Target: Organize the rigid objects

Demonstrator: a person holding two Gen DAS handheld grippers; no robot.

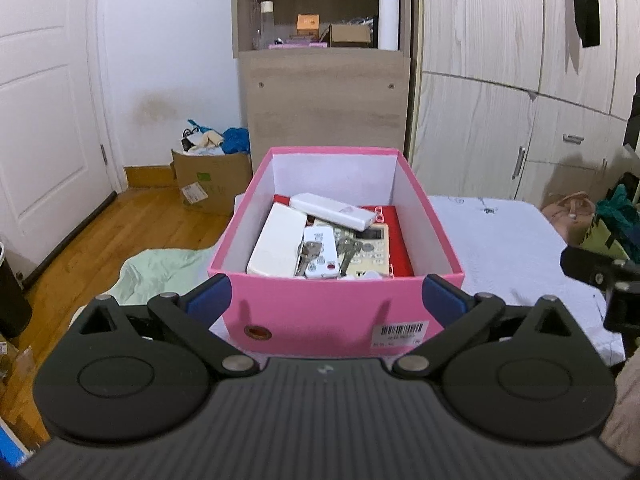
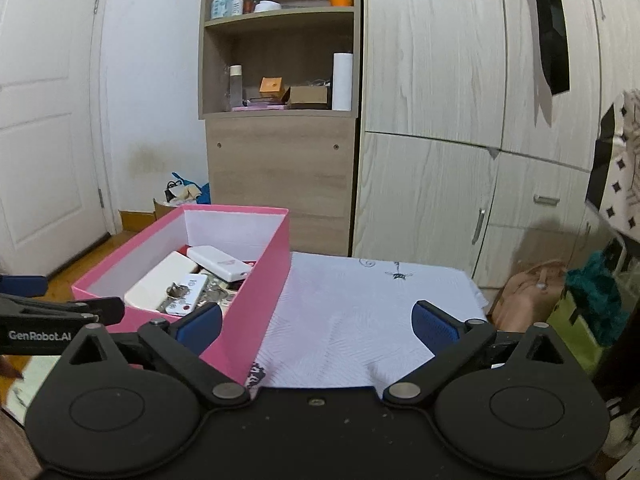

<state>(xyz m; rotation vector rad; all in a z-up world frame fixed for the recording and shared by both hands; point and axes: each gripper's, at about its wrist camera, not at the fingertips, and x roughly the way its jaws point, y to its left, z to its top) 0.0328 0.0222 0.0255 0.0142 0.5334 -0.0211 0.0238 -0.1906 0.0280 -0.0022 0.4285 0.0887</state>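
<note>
A pink box (image 1: 320, 316) stands on a white quilted surface (image 1: 500, 240). Inside lie a white flat box (image 1: 276, 246), a white power bank (image 1: 336, 210), a small white remote (image 1: 320, 258), a beige remote (image 1: 370, 254), keys (image 1: 348, 250) and a red item (image 1: 400, 240). My left gripper (image 1: 326, 298) is open and empty, its blue pads on either side of the box's near wall. In the right wrist view the pink box (image 2: 256, 300) is at the left. My right gripper (image 2: 316, 326) is open and empty above the white surface (image 2: 360, 312), right of the box.
A wooden shelf unit (image 1: 324, 100) and wardrobe doors (image 1: 500, 100) stand behind. A cardboard carton (image 1: 212, 184) of clutter sits on the wood floor (image 1: 120, 232) by a white door (image 1: 44, 120). A green cloth (image 1: 160, 268) lies left. Bags (image 2: 560, 300) stand at right.
</note>
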